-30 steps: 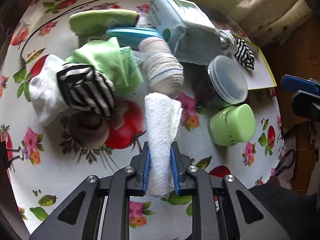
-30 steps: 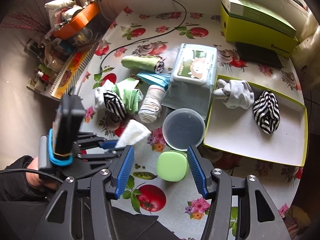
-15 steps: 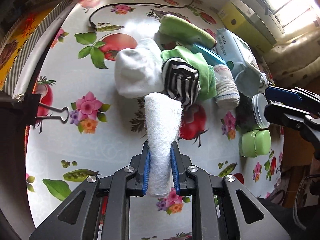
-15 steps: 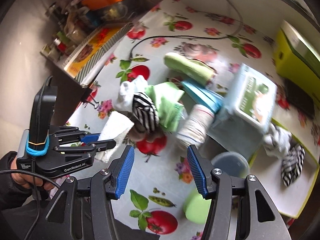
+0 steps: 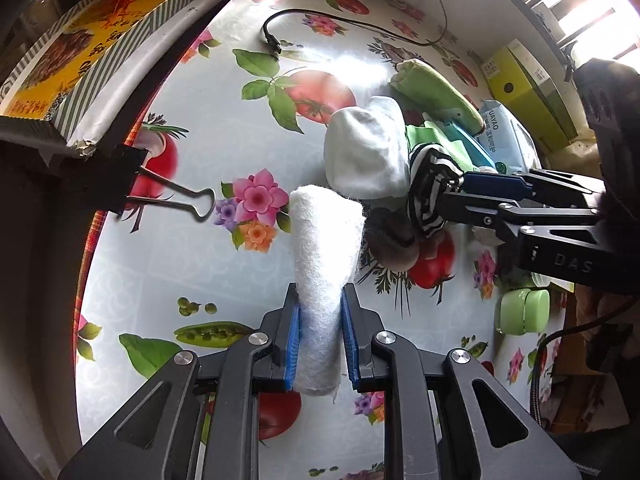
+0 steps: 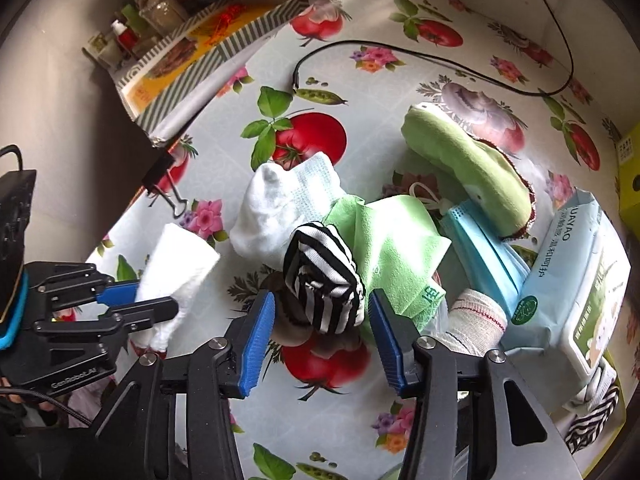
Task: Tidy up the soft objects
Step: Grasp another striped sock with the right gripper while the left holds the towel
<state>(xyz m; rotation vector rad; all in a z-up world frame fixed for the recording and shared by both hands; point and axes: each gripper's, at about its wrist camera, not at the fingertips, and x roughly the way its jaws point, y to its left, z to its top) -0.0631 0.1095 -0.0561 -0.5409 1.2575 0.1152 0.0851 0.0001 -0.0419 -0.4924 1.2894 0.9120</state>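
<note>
My left gripper (image 5: 320, 336) is shut on a rolled white towel (image 5: 324, 248), which sticks out ahead of the jaws above the flowered tablecloth (image 5: 168, 264). In the right wrist view that same towel (image 6: 180, 256) and left gripper (image 6: 158, 300) sit at the left. My right gripper (image 6: 322, 336) points down over a black-and-white striped sock (image 6: 324, 280). Its jaws are closing with the sock between them, and a small gap shows at each pad. The sock lies on a heap with a white sock (image 6: 280, 208), a green cloth (image 6: 392, 240) and a brown item (image 6: 288, 328).
A green roll (image 6: 468, 164), blue mask (image 6: 484, 248), banded cloth roll (image 6: 476, 316) and wipes pack (image 6: 572, 280) crowd the right. A green jar (image 5: 520, 312) stands near the front. A binder clip (image 5: 176, 196) and a black cable (image 6: 400, 52) lie at the left table edge.
The left gripper has carried the towel leftward, toward the table's clipped edge. The right gripper has swung left and down over the striped sock, and its jaws have narrowed.
</note>
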